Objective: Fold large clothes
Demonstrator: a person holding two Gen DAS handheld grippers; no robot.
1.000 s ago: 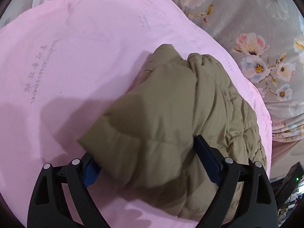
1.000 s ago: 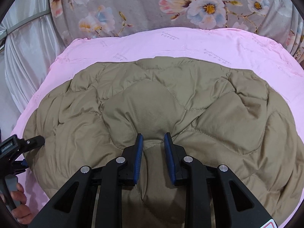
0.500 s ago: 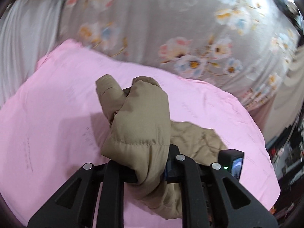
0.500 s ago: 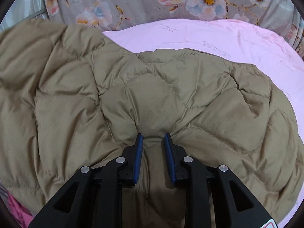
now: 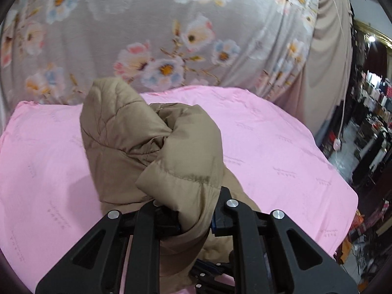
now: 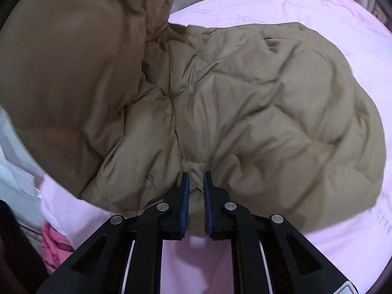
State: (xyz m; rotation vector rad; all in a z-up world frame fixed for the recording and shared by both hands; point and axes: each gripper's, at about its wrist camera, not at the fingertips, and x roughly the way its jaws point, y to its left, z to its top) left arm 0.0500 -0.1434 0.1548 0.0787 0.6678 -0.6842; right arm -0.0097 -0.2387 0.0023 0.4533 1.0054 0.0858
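1. Puffer jacket (image 6: 245, 112) – tan, quilted, lies on the pink sheet (image 6: 306, 7) of the bed, most of its bulk spread to the far right of the right wrist view.
2. Left gripper (image 5: 196, 216): jaws clamped on a bunched end of the jacket, likely a sleeve or corner, lifted off the sheet; the fabric droops over the jaws.
3. Right gripper (image 6: 196, 196): jaws closing on a pinch of the jacket's near edge, fabric between them.
4. Key relation – the lifted flap hangs at the upper left of the right view, above the flat body; the fold would carry it rightward across the body, and the left hand has it.
5. Hidden: the left pads are buried under fabric; the flap is blurred; the jacket's front, collar and zipper can't be made out.
6. Floral cloth (image 5: 171, 36) behind the bed.
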